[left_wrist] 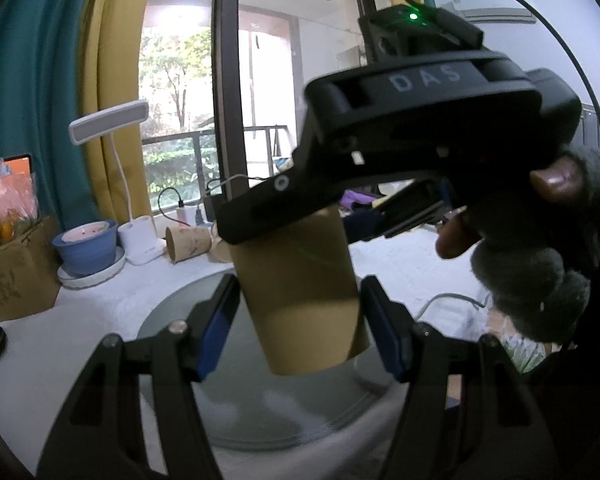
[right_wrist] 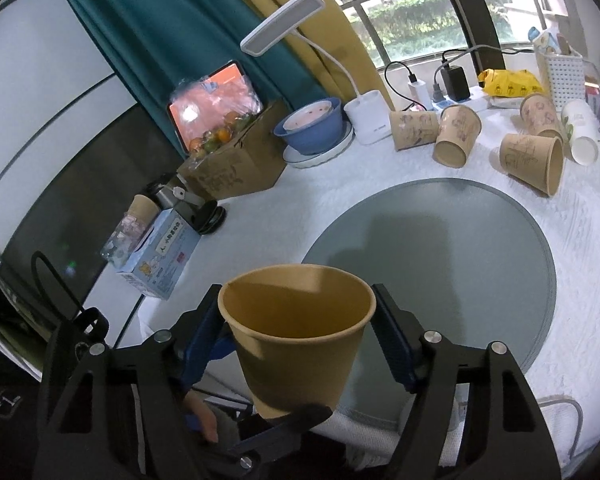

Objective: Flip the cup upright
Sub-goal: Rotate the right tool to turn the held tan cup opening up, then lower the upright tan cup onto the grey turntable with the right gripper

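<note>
A plain brown paper cup [right_wrist: 296, 332] is held mouth-up in the air above the table's near edge. My right gripper [right_wrist: 300, 332] is shut on its upper part, one blue pad [right_wrist: 396, 344] on each side. In the left wrist view the same cup [left_wrist: 300, 292] hangs under the right gripper [left_wrist: 312, 208], base down, above the grey round glass turntable [left_wrist: 260, 412]. My left gripper [left_wrist: 300, 328] stands around the cup's lower part with its jaws wide; the blue pads [left_wrist: 216, 328] show gaps to the cup on both sides.
Several brown paper cups [right_wrist: 456, 136] and a white cup [right_wrist: 580, 132] lie on their sides at the back of the white tablecloth [right_wrist: 588, 264]. A blue bowl [right_wrist: 312, 128], desk lamp [right_wrist: 284, 28], cardboard box [right_wrist: 232, 168], tissue box [right_wrist: 156, 256] and chargers [right_wrist: 452, 80] line the left and back.
</note>
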A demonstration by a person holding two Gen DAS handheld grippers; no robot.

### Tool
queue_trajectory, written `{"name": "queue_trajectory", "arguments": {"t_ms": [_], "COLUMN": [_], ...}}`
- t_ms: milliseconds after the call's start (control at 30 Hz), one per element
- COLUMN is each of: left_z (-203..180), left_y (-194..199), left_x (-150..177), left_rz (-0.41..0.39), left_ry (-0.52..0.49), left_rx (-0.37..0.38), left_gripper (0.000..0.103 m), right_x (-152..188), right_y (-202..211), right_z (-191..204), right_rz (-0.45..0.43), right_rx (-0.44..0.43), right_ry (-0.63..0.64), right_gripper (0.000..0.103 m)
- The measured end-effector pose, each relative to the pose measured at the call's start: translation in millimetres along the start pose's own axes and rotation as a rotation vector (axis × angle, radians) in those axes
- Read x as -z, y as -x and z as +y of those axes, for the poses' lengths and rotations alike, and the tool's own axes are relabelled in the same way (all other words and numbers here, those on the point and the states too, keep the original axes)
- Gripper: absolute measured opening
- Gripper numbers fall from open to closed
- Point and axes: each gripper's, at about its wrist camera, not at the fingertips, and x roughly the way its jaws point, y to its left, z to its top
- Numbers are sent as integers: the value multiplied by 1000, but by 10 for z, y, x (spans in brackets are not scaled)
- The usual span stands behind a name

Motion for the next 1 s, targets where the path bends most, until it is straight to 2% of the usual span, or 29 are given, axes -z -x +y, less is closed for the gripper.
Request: {"name": "queue_trajectory", "arguments": {"t_ms": [333,433,633,833,1000], "left_z": [12,49,124,239,523], "left_y": [-7,-36,-54,-65,-61], "left_x": [-9,2,38,155,247], "left_rz": [8,29,48,113,164], "left_ry": [12,35,62,98,192], "left_rx": [-6,3,-2,-18,-91], "left_gripper": [66,72,77,77,77], "right_x": [2,-13,-61,-175,-238], "right_y": [-5,-16,-95,-135,-238], "right_z": [-11,-14,-39,-55,-65], "right_rz": [0,-6,-2,-61,-95], "right_rx": [-6,6,13,100,172], "right_ry": [4,12,14,65,130], "right_gripper": [73,71,71,71,71]}}
